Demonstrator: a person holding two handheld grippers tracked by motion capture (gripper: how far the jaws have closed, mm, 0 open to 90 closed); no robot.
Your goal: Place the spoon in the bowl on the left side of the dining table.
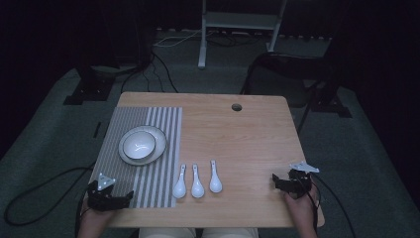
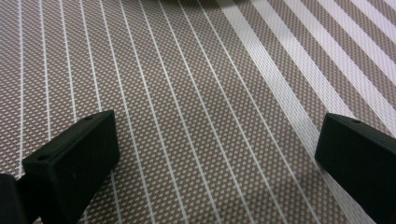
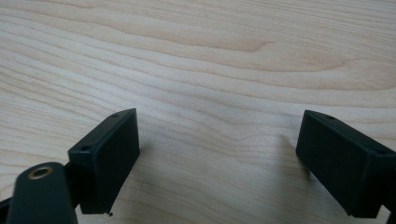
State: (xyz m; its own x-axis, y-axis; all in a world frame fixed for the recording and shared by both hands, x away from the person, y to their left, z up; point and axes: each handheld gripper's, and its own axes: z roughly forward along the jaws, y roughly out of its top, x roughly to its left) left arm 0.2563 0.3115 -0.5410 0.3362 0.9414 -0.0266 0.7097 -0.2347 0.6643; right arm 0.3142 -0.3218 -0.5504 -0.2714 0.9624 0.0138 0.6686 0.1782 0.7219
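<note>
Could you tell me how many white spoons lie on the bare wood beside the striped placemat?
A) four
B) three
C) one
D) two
B: the high view shows three white spoons side by side on the wooden table, just right of the striped placemat, bowls toward the person.

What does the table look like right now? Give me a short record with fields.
surface: wooden table
placemat: striped placemat on the table's left part
bowl: white bowl on a plate, on the placemat
spoons: three white spoons side by side on bare wood, bowls toward the person
left gripper: open, over the placemat, holding nothing
right gripper: open, over bare wood, holding nothing
</note>
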